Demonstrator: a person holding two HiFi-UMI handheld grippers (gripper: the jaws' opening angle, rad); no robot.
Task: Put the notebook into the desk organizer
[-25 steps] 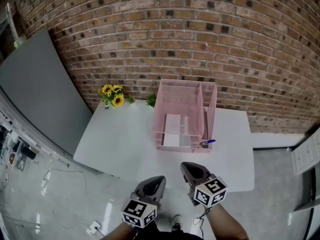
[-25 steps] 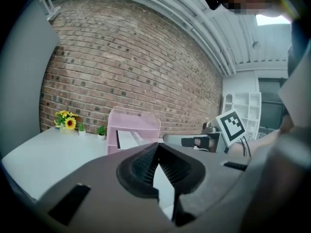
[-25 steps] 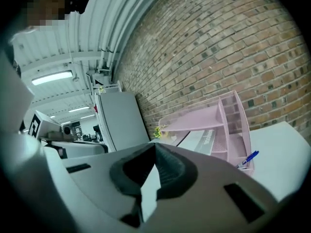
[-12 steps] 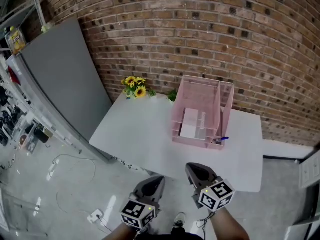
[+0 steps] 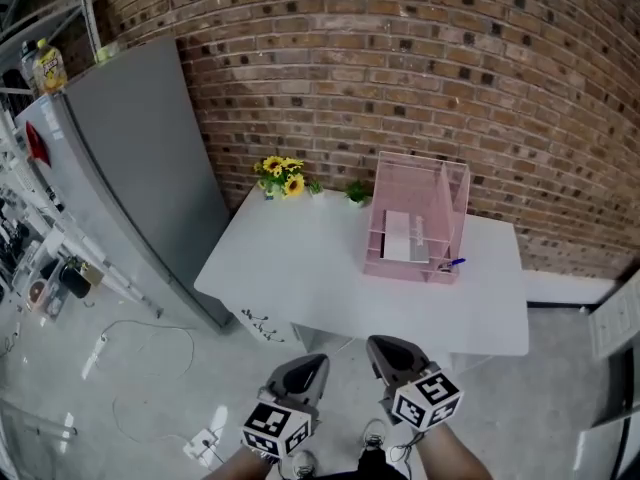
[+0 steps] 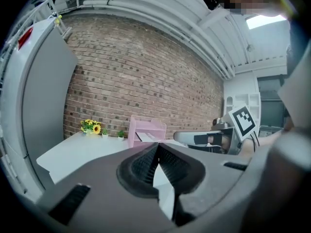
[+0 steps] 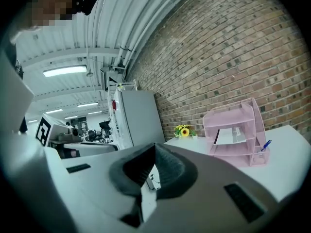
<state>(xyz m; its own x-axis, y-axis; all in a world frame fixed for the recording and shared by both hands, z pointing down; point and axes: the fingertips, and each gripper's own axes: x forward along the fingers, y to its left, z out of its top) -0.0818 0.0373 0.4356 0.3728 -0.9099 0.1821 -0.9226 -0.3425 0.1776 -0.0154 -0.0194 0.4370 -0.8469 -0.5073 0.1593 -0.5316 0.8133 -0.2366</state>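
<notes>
Resting inside pink desk organizer on worktop: notebook, partly masked by mesh shelf above. Left claw, right claw: both closed, empty, well clear of worktop; forearms cut off.

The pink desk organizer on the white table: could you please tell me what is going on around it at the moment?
The notebook already lies on a shelf of the pink desk organizer, which stands on the white table, with a blue pen in its side compartment. The person stands apart from the table, holding the left gripper and the right gripper low in front, both shut and empty.
</notes>
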